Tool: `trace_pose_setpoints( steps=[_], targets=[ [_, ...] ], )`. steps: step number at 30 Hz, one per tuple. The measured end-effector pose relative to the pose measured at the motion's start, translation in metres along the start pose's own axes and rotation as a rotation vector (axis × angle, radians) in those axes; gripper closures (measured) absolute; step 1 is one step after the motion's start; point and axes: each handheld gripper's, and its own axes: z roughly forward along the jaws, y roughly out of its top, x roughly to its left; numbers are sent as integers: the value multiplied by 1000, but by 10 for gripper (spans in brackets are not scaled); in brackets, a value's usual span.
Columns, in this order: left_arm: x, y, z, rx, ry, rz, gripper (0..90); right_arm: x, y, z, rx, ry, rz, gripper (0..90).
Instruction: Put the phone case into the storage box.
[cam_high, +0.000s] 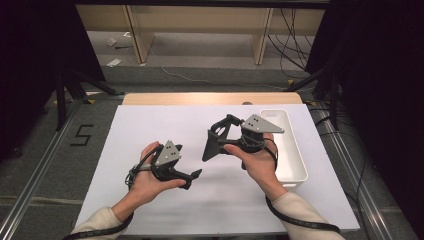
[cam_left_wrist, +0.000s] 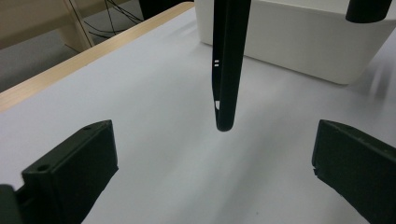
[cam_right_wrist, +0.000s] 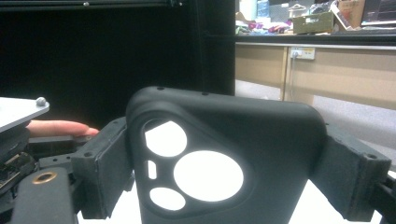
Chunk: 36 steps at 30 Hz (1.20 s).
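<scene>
A black phone case (cam_right_wrist: 261, 154) with round camera cut-outs stands between the jaws of my right gripper (cam_right_wrist: 229, 175), which is shut on its two long edges. In the high view the right gripper (cam_high: 220, 136) hangs above the middle of the white table sheet (cam_high: 150, 125), pointing left, with the case (cam_high: 210, 146) tilted down from it. My left gripper (cam_high: 192, 179) is lower left of it, pointing right at the case. Its jaws stand wide open with nothing between them. In the left gripper view the case (cam_left_wrist: 226, 70) hangs edge-on beyond the left gripper (cam_left_wrist: 212, 168).
A long white bin (cam_high: 290, 150) stands at the sheet's right edge, just behind the right hand, and it is also seen in the left gripper view (cam_left_wrist: 299, 42). A wooden table edge (cam_high: 210, 98) runs along the back. Dark stands and cables lie beyond the table.
</scene>
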Motion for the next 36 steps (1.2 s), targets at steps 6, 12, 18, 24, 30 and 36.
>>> trace_pose_setpoints(
  steps=[6, 12, 18, 24, 30, 36],
  targets=[
    [2, -3, -6, -8, 6, -3, 0, -6, 3, -4, -9, -19, 0, 156],
    [3, -5, -9, -15, 7, -6, 0, -12, 6, -8, -17, -38, 1, 156],
    [4, -7, -11, -9, 12, -4, 0, -17, 7, -10, -20, -55, 0, 156],
    [5, -8, -14, -16, 16, -9, 0, -20, 9, -13, -16, -69, 8, 156],
    [6, -10, -16, -19, 19, -13, 0, -25, 10, -16, -24, -86, 3, 155],
    [7, -12, -17, -19, 22, -19, 0, -29, 12, -19, -28, -101, 6, 156]
  ],
)
